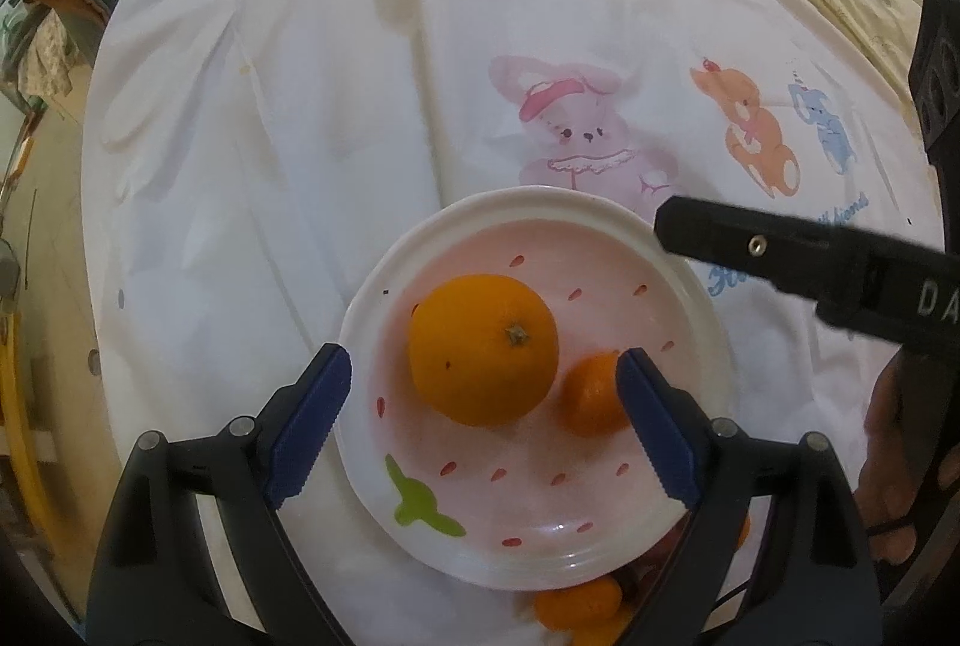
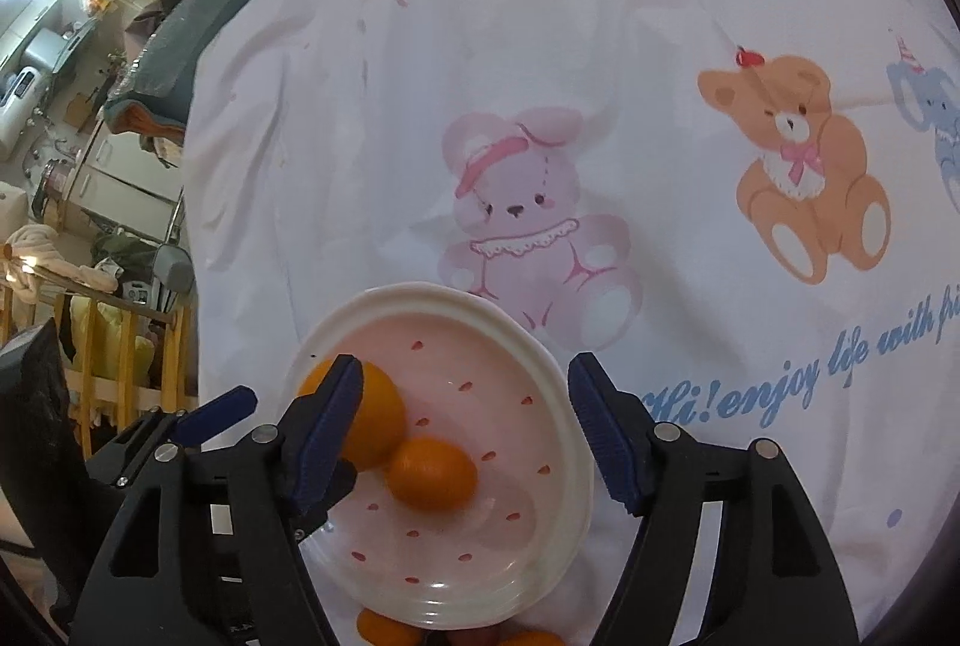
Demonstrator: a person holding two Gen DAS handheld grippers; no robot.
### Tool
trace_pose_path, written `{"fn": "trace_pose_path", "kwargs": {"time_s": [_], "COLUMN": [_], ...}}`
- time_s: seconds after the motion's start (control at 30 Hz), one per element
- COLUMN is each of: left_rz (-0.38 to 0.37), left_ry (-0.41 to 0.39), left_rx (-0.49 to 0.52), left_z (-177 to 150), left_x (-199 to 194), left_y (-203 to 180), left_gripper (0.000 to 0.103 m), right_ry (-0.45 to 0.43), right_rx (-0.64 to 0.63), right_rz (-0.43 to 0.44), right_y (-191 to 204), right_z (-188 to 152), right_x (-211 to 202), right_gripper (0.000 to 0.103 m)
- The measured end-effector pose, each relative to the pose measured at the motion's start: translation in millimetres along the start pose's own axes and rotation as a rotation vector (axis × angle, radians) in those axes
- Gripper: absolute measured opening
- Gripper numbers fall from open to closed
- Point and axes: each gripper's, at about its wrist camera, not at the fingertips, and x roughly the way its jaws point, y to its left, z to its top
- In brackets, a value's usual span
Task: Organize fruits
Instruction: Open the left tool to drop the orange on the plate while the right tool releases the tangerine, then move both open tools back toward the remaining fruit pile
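A pink strawberry-pattern plate [image 1: 600, 544] lies on a white cartoon-print sheet. It holds a large orange [image 1: 483, 349] and a small mandarin [image 1: 591, 394]. My left gripper [image 1: 483, 427] is open above the plate's near side, its fingers straddling the fruit. The right gripper's black finger [image 1: 780, 250] reaches in from the right. In the right wrist view my right gripper [image 2: 468, 436] is open and empty over the plate [image 2: 540, 556], above the mandarin [image 2: 432, 473], with the orange [image 2: 381, 418] partly behind its left finger. The left gripper [image 2: 198, 424] shows at the left.
More small mandarins [image 1: 579, 601] lie just off the plate's near rim, also seen in the right wrist view [image 2: 384, 628]. The sheet [image 2: 540, 45] with bear and rabbit prints covers the bed. A wooden rail [image 2: 108, 370] and room clutter lie to the left.
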Motion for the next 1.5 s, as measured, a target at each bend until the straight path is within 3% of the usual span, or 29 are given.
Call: {"fn": "trace_pose_path", "kwargs": {"time_s": [0.17, 0.4, 0.63, 0.8, 0.9, 1.2, 1.5], "left_rz": [0.034, 0.07, 0.126, 0.041, 0.015, 0.024, 0.033], "left_ry": [-0.039, -0.154, -0.186, -0.199, -0.249, -0.232, -0.196], "left_rx": [0.032, 0.04, 0.075, 0.053, 0.058, 0.027, 0.036], "left_z": [-4, -15, -29, -42, -54, -89, -127], "left_x": [-15, -53, -77, -97, -113, -128, -120], "left_y": [-5, -10, -17, -22, -26, -20, -23], "left_gripper": [0.088, 0.088, 0.088, 0.088, 0.088, 0.088, 0.088], "right_ry": [-0.061, -0.132, -0.178, -0.191, -0.186, -0.199, -0.178], "right_rx": [-0.002, 0.007, -0.069, -0.049, -0.038, 0.006, 0.073], "right_rz": [-0.026, -0.031, -0.062, -0.05, -0.047, -0.076, -0.066], "right_y": [-2, 0, 19, 23, 22, 7, -16], "right_z": [0, -10, -37, -62, -78, -130, -161], "right_x": [-23, -58, -100, -122, -131, -152, -138], "right_gripper": [0.085, 0.095, 0.096, 0.096, 0.096, 0.096, 0.096]}}
